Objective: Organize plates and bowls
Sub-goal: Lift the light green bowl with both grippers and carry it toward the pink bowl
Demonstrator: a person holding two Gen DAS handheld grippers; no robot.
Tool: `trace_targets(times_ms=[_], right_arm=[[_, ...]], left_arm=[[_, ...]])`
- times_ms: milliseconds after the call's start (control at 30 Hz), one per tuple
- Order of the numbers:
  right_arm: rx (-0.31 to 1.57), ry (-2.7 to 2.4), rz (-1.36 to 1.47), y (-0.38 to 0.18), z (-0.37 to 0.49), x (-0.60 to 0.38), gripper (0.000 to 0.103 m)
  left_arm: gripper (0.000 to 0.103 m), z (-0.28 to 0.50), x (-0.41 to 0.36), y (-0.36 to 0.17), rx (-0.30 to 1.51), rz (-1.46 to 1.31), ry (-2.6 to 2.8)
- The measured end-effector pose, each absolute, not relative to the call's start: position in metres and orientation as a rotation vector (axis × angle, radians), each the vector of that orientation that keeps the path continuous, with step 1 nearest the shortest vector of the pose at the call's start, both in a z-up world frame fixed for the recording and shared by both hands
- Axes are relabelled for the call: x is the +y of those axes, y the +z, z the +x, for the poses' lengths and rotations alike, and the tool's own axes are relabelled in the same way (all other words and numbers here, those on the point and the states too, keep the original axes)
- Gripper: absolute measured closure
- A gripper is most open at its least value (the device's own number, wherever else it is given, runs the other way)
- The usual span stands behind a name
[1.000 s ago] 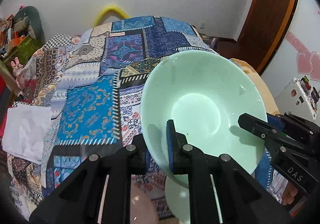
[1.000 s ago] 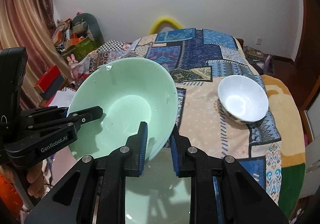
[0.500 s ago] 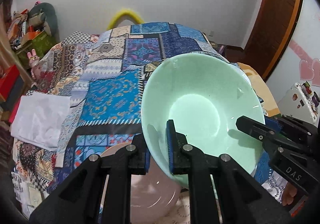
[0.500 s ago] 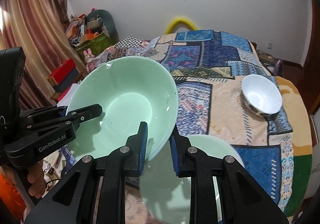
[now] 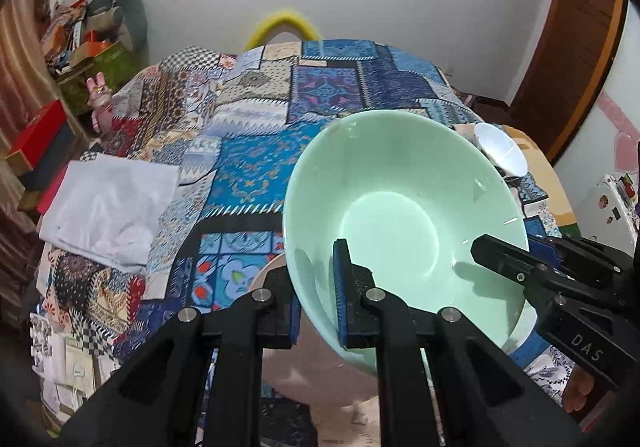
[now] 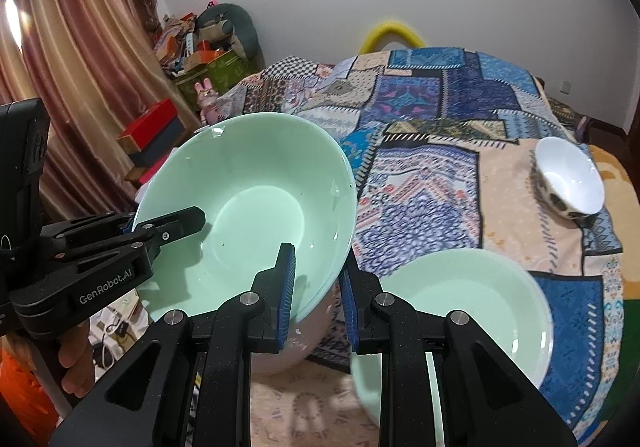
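Left wrist view: the large green bowl (image 5: 404, 207) is clamped at its near rim by the left gripper (image 5: 318, 287), one blue pad inside the wall, one outside. The bowl is held tilted, clear of the patchwork bedspread (image 5: 256, 151). The right gripper (image 5: 516, 259) is seen gripping the bowl's right rim, one finger lying inside the bowl. A pink bowl (image 5: 304, 367) is partly visible directly below the green bowl. A small white bowl (image 5: 500, 147) is seen just beyond the green bowl's far right edge. A white folded cloth (image 5: 108, 207) lies well left of the green bowl, on the bedspread.

Right wrist view: the green bowl (image 6: 248, 215) is pinched at its near right rim by the right gripper (image 6: 318, 295), jaws closed on the wall. The left gripper (image 6: 160, 227) is seen closed on the bowl's left rim, with a hand (image 6: 76, 367) below it. The pink bowl (image 6: 296, 343) sits directly under the green bowl; contact cannot be told. A green plate (image 6: 472, 303) rests on the bedspread (image 6: 420, 175) just right of the green bowl. The white bowl (image 6: 568, 179), patterned outside, stands farther right and back, well apart from the green bowl.
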State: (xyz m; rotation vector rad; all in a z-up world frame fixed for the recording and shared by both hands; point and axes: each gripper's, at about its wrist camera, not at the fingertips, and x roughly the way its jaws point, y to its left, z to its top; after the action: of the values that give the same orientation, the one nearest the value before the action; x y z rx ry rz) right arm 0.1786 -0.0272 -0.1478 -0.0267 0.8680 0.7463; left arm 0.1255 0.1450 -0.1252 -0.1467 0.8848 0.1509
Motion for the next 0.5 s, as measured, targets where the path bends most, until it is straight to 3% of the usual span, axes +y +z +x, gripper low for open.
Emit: trace_targets(times_ms=[500], right_arm=[[0.964,0.784,-0.063,-0.182,0.165,0.004,0.083]], left_arm=[[0.09,0.105,0.179,-0.17,0.967,-0.21,0.186]])
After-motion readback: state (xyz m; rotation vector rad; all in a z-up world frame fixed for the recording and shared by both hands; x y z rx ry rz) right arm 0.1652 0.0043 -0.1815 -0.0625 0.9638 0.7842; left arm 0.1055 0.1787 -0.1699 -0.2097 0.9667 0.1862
